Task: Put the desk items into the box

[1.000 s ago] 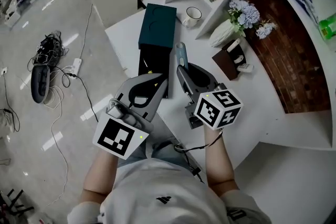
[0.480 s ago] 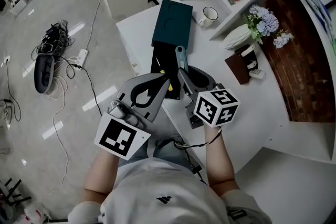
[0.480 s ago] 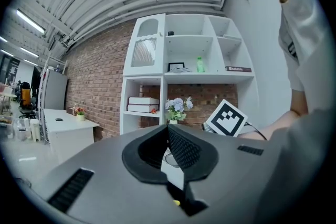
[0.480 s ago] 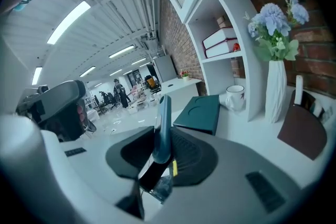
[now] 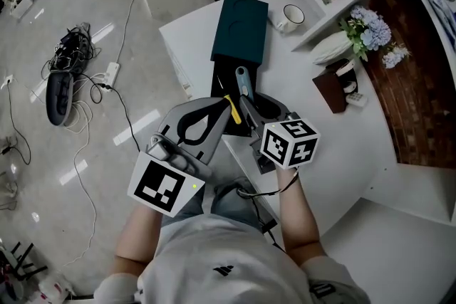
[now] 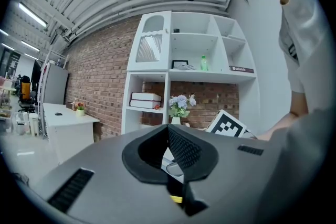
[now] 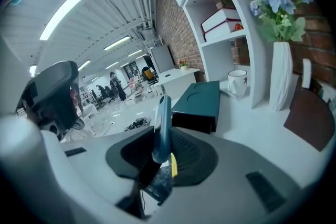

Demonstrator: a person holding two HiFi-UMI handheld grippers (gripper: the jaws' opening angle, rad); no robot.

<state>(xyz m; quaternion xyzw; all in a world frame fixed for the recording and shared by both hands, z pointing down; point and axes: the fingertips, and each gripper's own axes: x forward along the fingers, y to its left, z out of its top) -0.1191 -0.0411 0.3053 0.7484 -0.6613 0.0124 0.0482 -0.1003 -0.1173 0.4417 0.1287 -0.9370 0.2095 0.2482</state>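
The right tool (image 5: 251, 109) is clenched on 1 slim blue-grey item (image 7: 161, 123), perhaps a utility knife. Its handle sticks out past the jaws toward the far side, over the near end of the box's open black tray (image 5: 226, 78). Just left of it, the left tool (image 5: 222, 109) appears closed with nothing gripped, its tip at the tray's near left edge. A short yellow item (image 5: 232, 110) shows between the 2 tools; it seems to lie in the tray, though I cannot tell for sure. Beyond the tray is the teal box (image 5: 242, 21), and further right on the white surface (image 5: 299, 89) stand a mug (image 5: 292, 13) and a vase of flowers (image 5: 335, 46). The step in hand looks like the delivery of the blue-grey item to the box, with the drop not yet made. The next move calls for lowering it with its length along the tray, so neither end catches the rim, then opening the jaws. The left tool is close enough that the right one needs care not to knock it.
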